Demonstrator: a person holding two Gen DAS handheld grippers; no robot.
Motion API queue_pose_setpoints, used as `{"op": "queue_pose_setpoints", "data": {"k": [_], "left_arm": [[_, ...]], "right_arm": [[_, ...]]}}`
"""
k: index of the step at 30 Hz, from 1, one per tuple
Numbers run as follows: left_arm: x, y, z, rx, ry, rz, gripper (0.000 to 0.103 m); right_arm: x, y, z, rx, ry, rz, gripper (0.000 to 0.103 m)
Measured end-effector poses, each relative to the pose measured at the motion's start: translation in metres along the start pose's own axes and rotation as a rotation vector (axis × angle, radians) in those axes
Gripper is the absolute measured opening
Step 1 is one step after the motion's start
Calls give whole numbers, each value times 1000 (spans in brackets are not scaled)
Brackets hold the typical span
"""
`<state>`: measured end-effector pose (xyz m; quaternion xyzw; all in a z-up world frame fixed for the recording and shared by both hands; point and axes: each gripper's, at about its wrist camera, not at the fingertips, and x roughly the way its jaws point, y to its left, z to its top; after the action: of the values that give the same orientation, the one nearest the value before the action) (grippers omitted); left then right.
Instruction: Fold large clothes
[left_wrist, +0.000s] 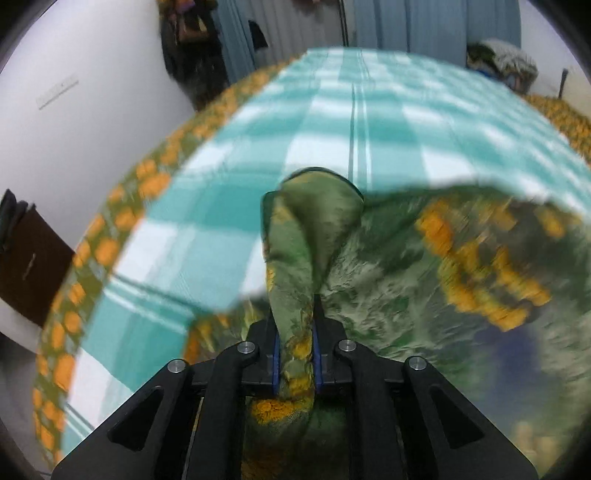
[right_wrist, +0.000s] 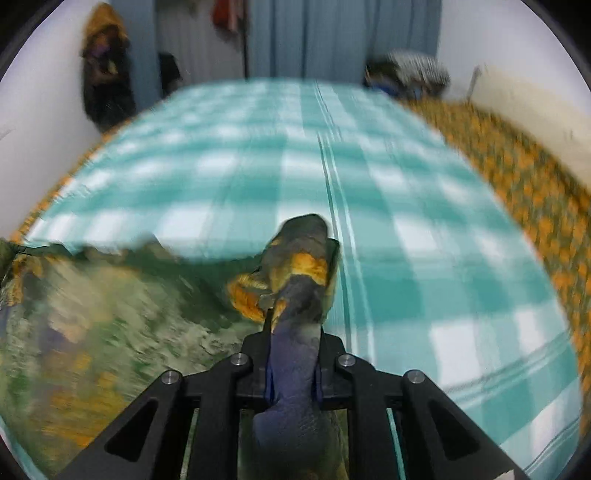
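A large green cloth with orange flowers (left_wrist: 424, 266) hangs between both grippers above a bed. My left gripper (left_wrist: 295, 332) is shut on a bunched corner of the cloth, which sticks up past the fingertips. The cloth spreads to the right in the left wrist view. My right gripper (right_wrist: 293, 343) is shut on another bunched corner of the same cloth (right_wrist: 299, 266). In the right wrist view the cloth spreads to the left (right_wrist: 92, 314). Both views are blurred by motion.
The bed carries a teal and white checked sheet (left_wrist: 332, 122) (right_wrist: 406, 184) over an orange-flowered cover (left_wrist: 110, 229) (right_wrist: 517, 173). White walls (left_wrist: 74, 110) flank the bed. Blue curtains (right_wrist: 314, 37) and a pile of clothes (right_wrist: 410, 70) stand at the far end.
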<state>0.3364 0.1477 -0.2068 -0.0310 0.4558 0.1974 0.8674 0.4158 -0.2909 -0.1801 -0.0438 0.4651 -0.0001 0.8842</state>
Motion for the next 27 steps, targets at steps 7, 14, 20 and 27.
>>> {"op": "queue_pose_setpoints", "data": {"k": [7,14,20,27], "left_arm": [[19,-5,-21,-16,-46,-18,14],[21,-1,-23,-54,-61,-58,15],[18,-5,-20,-24,-42,-34,15],[-26,12,-15,-38,-46,16,97]], "right_arm": [[32,8,-35,-11,-30,11,15],[41,2,-39,22,-58,42,16],[42,3,-38,14,-49,37,17],[28,-1,-27,13,-12,39,21]]}}
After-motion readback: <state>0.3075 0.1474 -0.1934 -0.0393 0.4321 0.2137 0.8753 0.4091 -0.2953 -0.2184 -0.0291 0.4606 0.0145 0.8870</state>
